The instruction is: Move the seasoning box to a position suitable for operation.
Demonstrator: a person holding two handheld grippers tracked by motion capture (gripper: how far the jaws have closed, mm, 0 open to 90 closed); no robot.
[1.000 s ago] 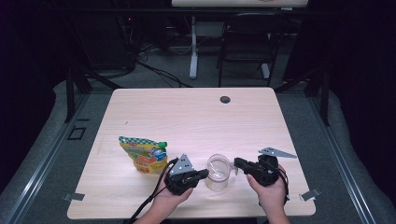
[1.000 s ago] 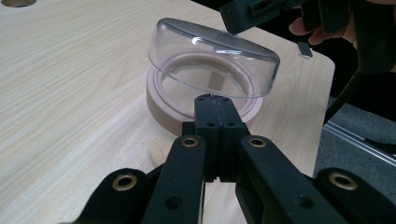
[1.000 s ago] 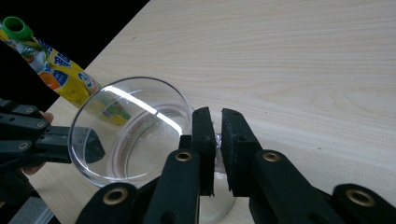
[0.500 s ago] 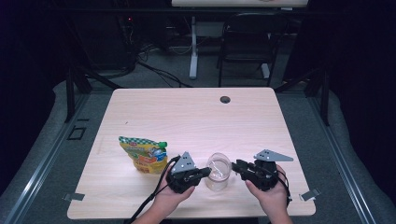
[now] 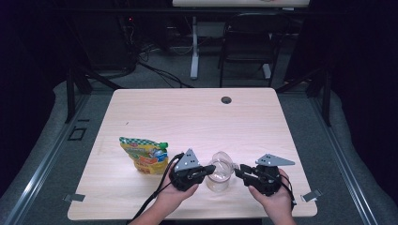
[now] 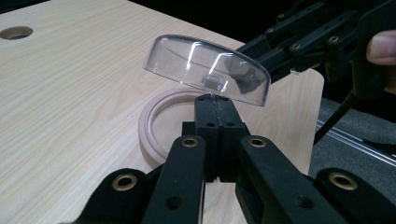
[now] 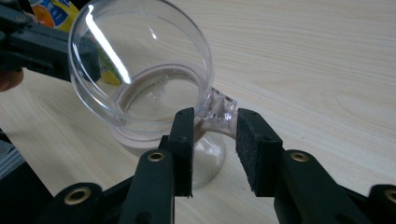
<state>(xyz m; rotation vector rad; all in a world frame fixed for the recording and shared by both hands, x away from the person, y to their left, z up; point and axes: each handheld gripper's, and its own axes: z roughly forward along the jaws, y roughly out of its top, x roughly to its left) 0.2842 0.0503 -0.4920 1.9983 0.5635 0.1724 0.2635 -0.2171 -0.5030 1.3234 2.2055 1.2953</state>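
Jaws first: my left gripper (image 5: 210,168) is keeping its jaws pressed fully together, and they are pinching a small tab on the rim of the clear lid (image 6: 208,70), holding it tilted above the container (image 6: 156,126). My right gripper's (image 7: 214,140) jaws have just been opening; they are standing about halfway apart now, with the lid's little clear hinge block sitting between the pads and neither pad pressing on it.

Seen from the high view, both of my hands are working at the six o'clock edge of the counter (image 5: 197,117), the left hand (image 5: 171,199) at about seven o'clock from the container and the right hand (image 5: 274,199) at about four o'clock from it. Between the two grippers the round, clear container is standing upright on the wood, its pale ring-shaped rim facing up, with the domed lid leaning open over it.

Farther out, at about nine o'clock from the container, a colourful snack pouch (image 5: 143,154) is lying flat on the counter, well apart from my grippers. At twelve o'clock, near the far edge, a dark cable hole (image 5: 226,100) is sitting in the wood.
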